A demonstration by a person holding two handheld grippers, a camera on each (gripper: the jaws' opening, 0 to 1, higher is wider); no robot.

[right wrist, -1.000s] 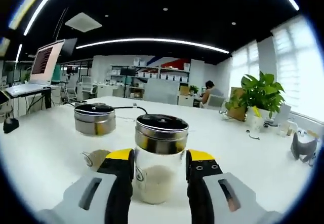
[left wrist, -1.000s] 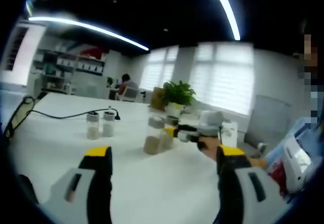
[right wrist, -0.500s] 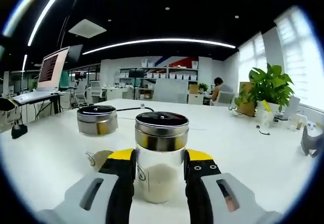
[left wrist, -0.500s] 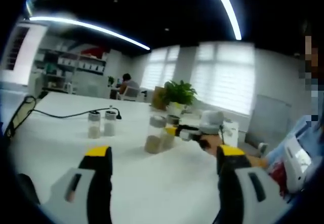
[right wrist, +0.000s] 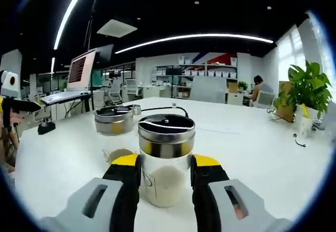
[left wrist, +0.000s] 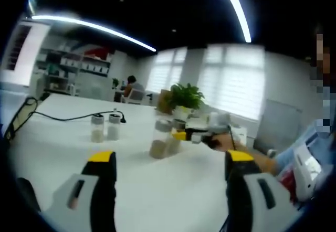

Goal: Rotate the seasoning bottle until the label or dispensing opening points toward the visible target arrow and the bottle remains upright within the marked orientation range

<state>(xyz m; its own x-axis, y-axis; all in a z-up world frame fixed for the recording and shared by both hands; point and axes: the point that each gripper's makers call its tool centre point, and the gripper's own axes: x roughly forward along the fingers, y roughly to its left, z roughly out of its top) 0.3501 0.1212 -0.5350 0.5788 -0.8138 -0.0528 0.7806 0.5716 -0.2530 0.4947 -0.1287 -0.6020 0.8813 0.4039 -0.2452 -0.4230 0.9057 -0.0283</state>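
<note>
A clear seasoning bottle (right wrist: pixel 166 177) with pale powder and a metal lid (right wrist: pixel 166 134) stands upright on the white table (right wrist: pixel 252 153). My right gripper (right wrist: pixel 166 161) is shut on it, a yellow-tipped jaw on each side. In the left gripper view the same bottle (left wrist: pixel 175 141) is one of a pair mid-table, and the right gripper (left wrist: pixel 193 136) reaches it from the right. My left gripper (left wrist: pixel 169 158) is open over bare table with nothing between its jaws.
A second metal-lidded bottle (right wrist: pixel 114 122) stands just behind and left of the held one. Two small shakers (left wrist: pixel 104 128) and a black cable (left wrist: pixel 63 118) lie farther out. A potted plant (left wrist: pixel 184 96) stands at the table's far side. A monitor (right wrist: pixel 81 68) is beyond.
The right gripper has turned with the bottle still between its jaws, so the room slides rightward in its view. The left gripper has stayed put and open.
</note>
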